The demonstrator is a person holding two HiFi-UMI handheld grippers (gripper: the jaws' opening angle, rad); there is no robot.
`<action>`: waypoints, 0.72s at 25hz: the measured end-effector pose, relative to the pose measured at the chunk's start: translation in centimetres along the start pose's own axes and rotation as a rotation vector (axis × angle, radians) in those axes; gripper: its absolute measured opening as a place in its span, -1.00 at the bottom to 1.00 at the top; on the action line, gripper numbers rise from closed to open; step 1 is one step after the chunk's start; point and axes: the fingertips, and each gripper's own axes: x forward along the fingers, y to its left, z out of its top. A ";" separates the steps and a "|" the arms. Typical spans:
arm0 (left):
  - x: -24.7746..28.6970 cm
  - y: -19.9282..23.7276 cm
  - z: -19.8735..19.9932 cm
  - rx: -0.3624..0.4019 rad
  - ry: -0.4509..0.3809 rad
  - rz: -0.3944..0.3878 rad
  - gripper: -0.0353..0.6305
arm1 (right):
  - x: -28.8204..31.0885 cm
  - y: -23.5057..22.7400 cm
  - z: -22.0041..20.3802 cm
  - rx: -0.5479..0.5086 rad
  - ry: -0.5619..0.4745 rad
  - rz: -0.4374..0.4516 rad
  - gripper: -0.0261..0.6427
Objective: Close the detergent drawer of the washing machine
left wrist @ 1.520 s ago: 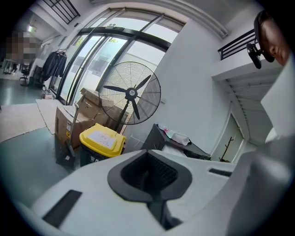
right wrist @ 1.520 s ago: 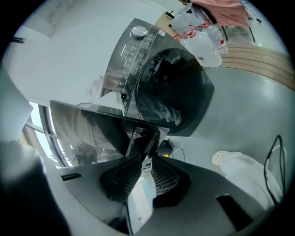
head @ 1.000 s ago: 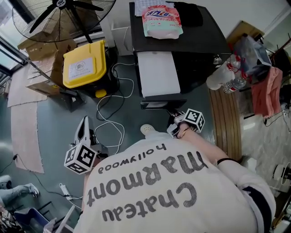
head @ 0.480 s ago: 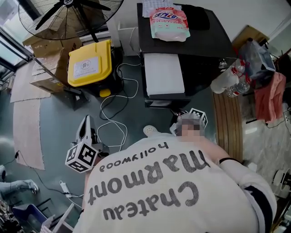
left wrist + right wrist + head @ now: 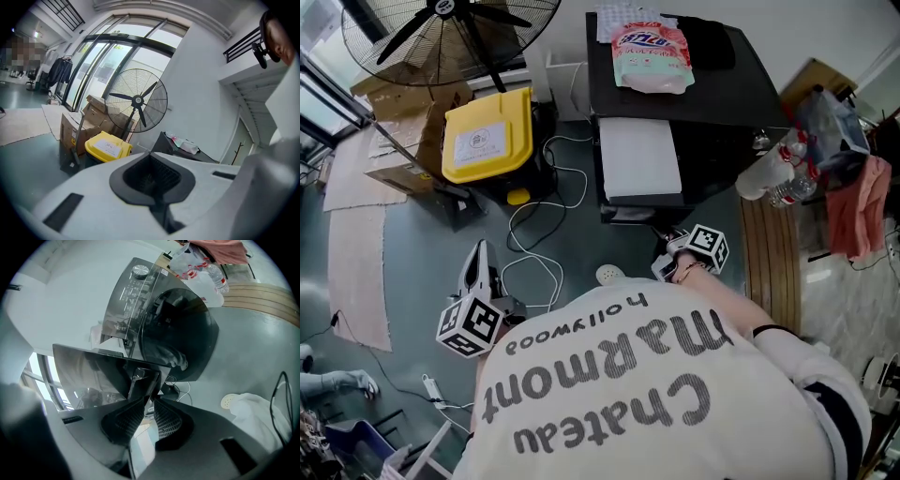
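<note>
The black washing machine (image 5: pixel 712 89) stands at the top of the head view, its white detergent drawer (image 5: pixel 639 155) pulled out toward me. My right gripper (image 5: pixel 667 251) reaches under the drawer's front end. In the right gripper view, this gripper (image 5: pixel 149 401) is shut on the edge of the drawer's glossy dark front panel (image 5: pixel 93 376). The machine's round door (image 5: pixel 183 333) lies beyond it. My left gripper (image 5: pixel 475 258) hangs low on the left over the floor, far from the machine. Its pads (image 5: pixel 154 180) are shut on nothing.
A pink detergent pouch (image 5: pixel 652 52) lies on the machine's top. A yellow-lidded bin (image 5: pixel 486 136), cardboard boxes (image 5: pixel 398 155) and a standing fan (image 5: pixel 441 28) are to the left. White cables (image 5: pixel 534 244) trail across the floor. A wooden bench (image 5: pixel 769 253) with bottles stands on the right.
Only the head camera's view has shifted slightly. Both grippers and the drawer keep their places.
</note>
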 end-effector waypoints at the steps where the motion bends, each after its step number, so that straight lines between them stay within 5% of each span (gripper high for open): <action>1: 0.1 0.0 0.0 0.000 0.000 0.001 -0.87 | 0.1 0.1 0.0 -0.004 0.004 0.000 -0.68; 18: 1.5 0.0 0.1 -0.005 -0.008 0.027 -0.87 | 1.9 0.5 1.3 -0.007 0.028 -0.003 -0.68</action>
